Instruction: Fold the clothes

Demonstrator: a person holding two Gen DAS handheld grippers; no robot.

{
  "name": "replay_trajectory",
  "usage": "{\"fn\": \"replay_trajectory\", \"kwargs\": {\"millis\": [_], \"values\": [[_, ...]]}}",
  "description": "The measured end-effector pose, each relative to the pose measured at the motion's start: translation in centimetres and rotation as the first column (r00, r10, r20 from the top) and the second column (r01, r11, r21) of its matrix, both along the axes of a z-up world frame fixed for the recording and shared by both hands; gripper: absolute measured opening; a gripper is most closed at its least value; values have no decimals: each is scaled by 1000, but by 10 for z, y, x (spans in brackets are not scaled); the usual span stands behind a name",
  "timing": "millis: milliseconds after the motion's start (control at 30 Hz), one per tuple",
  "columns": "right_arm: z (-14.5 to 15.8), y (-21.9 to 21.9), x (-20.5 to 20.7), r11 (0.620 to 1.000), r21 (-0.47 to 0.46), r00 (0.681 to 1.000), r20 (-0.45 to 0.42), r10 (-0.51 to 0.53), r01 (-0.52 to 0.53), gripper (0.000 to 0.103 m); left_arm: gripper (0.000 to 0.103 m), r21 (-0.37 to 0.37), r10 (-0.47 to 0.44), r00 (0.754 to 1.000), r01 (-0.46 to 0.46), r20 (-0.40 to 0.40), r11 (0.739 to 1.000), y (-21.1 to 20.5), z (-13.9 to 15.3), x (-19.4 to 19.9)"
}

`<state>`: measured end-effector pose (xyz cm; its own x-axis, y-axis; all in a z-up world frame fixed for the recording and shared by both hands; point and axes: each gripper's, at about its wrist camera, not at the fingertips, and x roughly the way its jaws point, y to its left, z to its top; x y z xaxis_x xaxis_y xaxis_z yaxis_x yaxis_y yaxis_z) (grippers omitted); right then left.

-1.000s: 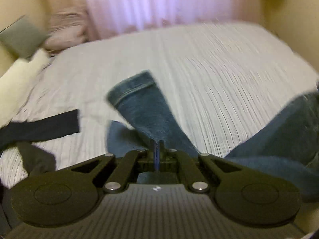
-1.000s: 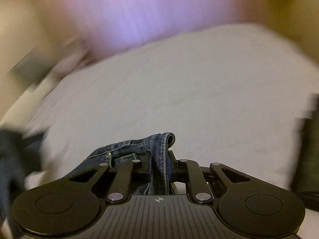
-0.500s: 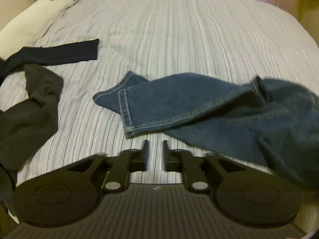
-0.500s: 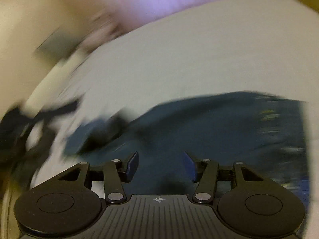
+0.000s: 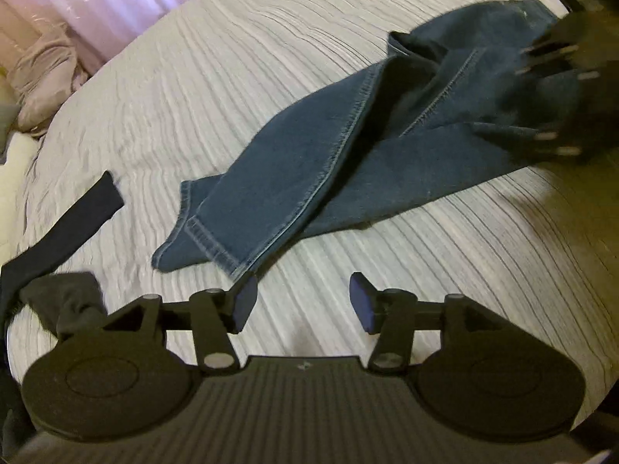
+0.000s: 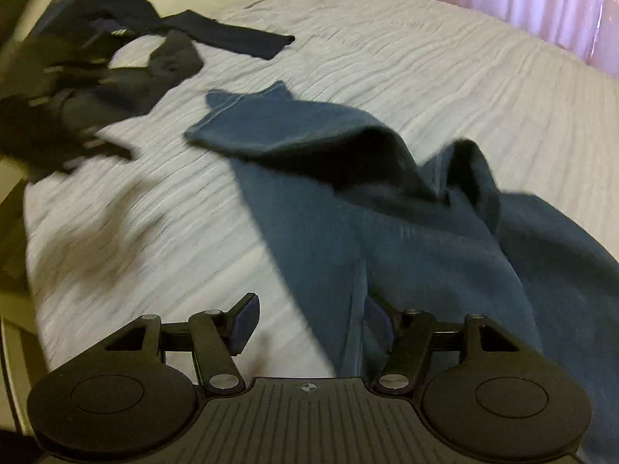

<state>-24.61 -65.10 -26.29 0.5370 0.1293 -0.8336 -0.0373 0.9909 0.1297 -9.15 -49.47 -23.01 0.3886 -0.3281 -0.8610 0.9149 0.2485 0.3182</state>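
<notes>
Jeans [image 5: 309,162] lie rumpled on the bed [image 5: 271,58]; both grippers' jaws opening, holding nothing

Blue jeans [image 5: 309,162] lie rumpled on the bed, legs overlapping.

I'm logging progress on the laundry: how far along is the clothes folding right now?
Early. Done: the jeans lie on the bed, legs laid roughly one over the other. In hand: nothing; the left tongs and right tongs are both opening, neither pinching cloth, though denim lies under the right ones. Left: the jeans are still rumpled, and the dark clothes sit in an unfolded heap.
</notes>
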Motion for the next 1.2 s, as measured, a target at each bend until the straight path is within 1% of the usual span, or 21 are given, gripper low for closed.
{"fn": "replay_trajectory", "kwargs": {"millis": [133,167,200,233,333,400,467,500,533,667,700,733,800,833,933,967,1000,1067,1100,1133,1200], "values": [[-34,-21,45,998,47,996,-81,-29,32,63,51,16,19,999,-20,29,1000,38,11,3],[-39,-23,52,995,93,994,-100,-33,43,50,51,20,26,999,-27,36,999,50,16,4],[-38,-21,58,989,142,993,-112,-28,44,9,51,21,33,999,-34,41,999,60,19,5],[-37,-17,63,982,185,993,-119,-19,41,10,51,22,41,998,-42,43,999,69,22,6],[-16,30,54,981,179,993,-73,94,-80,9,51,30,31,998,-33,53,999,91,25,9],[-10,68,42,973,140,978,-67,195,-185,9,51,42,-14,998,12,65,999,97,25,8],[-11,107,32,953,84,951,-78,299,-293,9,53,61,-104,991,99,89,993,95,21,2],[-11,124,26,939,60,936,-86,342,-338,10,54,77,-173,979,166,108,983,91,17,-4],[-12,129,21,940,53,935,-90,342,-338,10,56,94,-245,961,234,126,968,87,13,-11],[-8,146,-1,937,24,932,-92,350,-350,10,56,159,-487,858,464,165,871,67,-3,-31],[-2,152,-7,930,29,926,-84,368,-367,10,57,163,-513,843,490,162,856,62,-6,-33],[2,155,-13,926,54,923,-82,377,-373,10,57,158,-522,841,501,144,851,58,-8,-32],[7,159,-25,928,108,927,-85,365,-356,10,59,154,-504,858,487,100,860,50,-13,-25],[9,156,-31,933,130,933,-91,348,-336,10,59,166,-525,845,505,104,847,49,-16,-25],[11,155,-48,924,149,922,-115,370,-352,10,59,213,-603,787,572,129,792,48,-23,-27],[11,158,-55,915,141,910,-125,395,-378,10,59,221,-639,759,607,122,763,46,-25,-30],[11,160,-61,907,136,900,-135,415,-398,10,59,223,-661,742,630,112,744,44,-25,-32],[8,156,-64,916,161,907,-155,391,-367,10,60,223,-673,734,644,89,732,37,-25,-29],[10,151,-64,923,184,919,-151,365,-337,10,61,224,-664,743,635,83,739,34,-27,-25],[11,146,-64,929,208,929,-148,339,-306,10,63,226,-651,755,623,78,749,30,-30,-21],[15,139,-62,935,238,945,-134,298,-261,10,64,241,-594,802,565,61,789,19,-43,-8]]}}
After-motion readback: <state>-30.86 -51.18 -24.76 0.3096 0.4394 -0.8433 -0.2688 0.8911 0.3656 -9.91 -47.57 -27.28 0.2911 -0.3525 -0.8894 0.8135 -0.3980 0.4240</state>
